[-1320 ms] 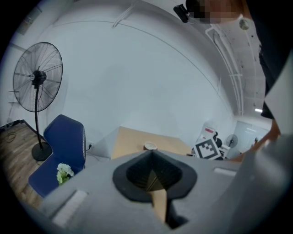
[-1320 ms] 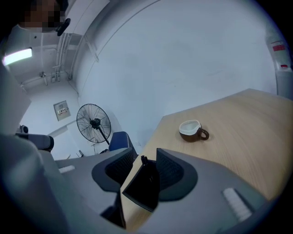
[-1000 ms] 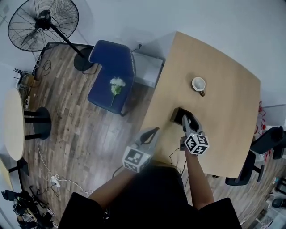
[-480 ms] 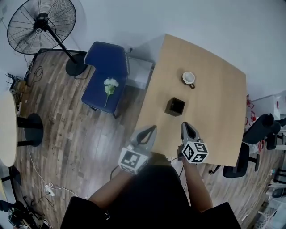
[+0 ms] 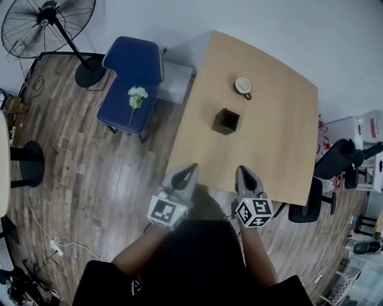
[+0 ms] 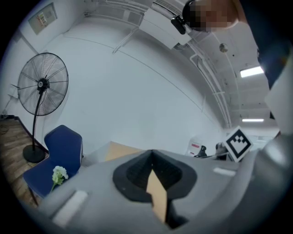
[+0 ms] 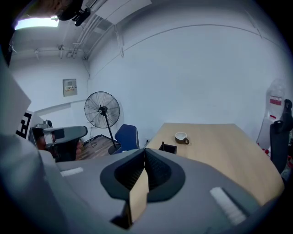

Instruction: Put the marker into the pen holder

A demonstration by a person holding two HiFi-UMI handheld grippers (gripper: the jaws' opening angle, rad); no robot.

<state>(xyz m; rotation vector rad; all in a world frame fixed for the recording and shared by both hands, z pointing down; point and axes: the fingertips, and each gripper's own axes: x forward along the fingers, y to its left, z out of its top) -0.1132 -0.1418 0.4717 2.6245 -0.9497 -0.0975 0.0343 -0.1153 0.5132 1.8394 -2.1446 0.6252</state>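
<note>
- Our left gripper [image 6: 152,159] is clenched: in the left gripper view its two dark pads meet at the tip and nothing is between them. Only a sliver of tan tabletop shows through the slot below.
- Our right gripper [image 7: 144,157] is clenched too. In the right gripper view its ribbed pads are pressed together and hold nothing.
- In the head view both grippers sit side by side, apart from each other, each with its checkered cube towards our body. Their tips reach the near edge of the table [image 5: 278,143], the left one by the near left corner.
- Our bare forearms [image 5: 258,263] run back from the cubes to a dark top.
- The pen holder [image 5: 226,121], a small black square box, stands upright near the middle of the table, well apart from both grippers and straight ahead of the gap between them.
- In the right gripper view a thin dark tip rises above the holder's left corner. It is too small for us to tell whether it is the marker, and the head view does not let us see into the box.
- A white cup [image 5: 243,86] with a dark handle stands on the table beyond the holder, near it but not touching.
- Left of the table a blue chair [image 5: 133,69] stands on the wooden floor [image 5: 78,161], with a white flower [image 5: 137,95] lying on its seat.
- A black standing fan [image 5: 48,18] is past the chair, at the far left.
- A black office chair [image 5: 336,167] is beside the table's right edge.
</note>
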